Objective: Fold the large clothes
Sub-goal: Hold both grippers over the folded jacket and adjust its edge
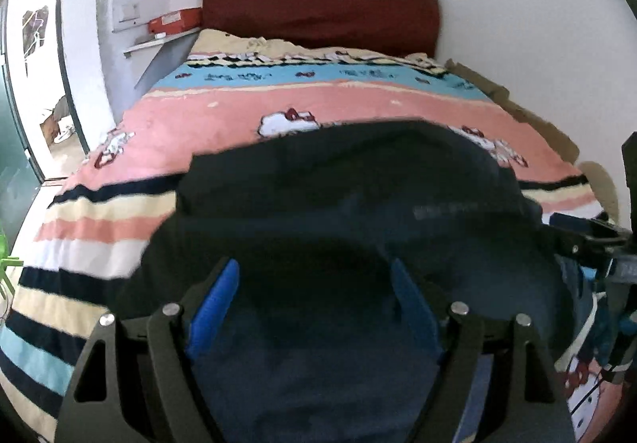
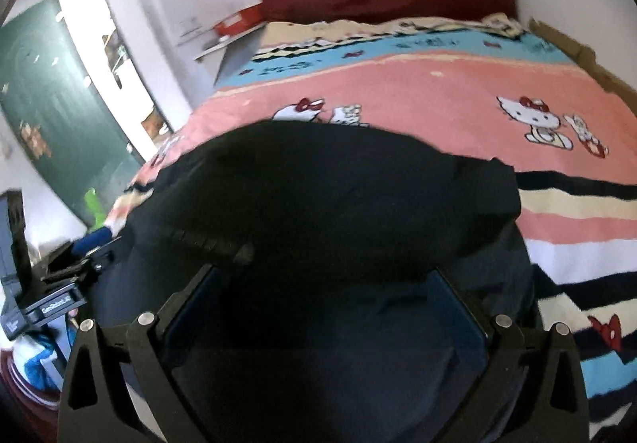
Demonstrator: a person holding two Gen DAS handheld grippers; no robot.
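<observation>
A large dark navy garment [image 1: 338, 196] lies on the near part of the bed, with a short sleeve at its left. It also fills the right wrist view [image 2: 318, 196]. My left gripper [image 1: 314, 283] is open just above the garment's near edge, its blue fingers [image 1: 217, 303] spread wide with dark cloth between them. My right gripper [image 2: 326, 283] is open too, low over the same cloth. The right gripper shows at the right edge of the left wrist view [image 1: 597, 244], and the left gripper at the left edge of the right wrist view [image 2: 59, 275].
The bed has a striped pink and blue cartoon-cat blanket [image 1: 239, 112] and a dark red headboard [image 1: 318, 8]. A wall shelf with a red box [image 1: 175, 20] is at the back left. An open doorway [image 1: 36, 92] is on the left. Cardboard [image 1: 529, 116] lines the bed's right side.
</observation>
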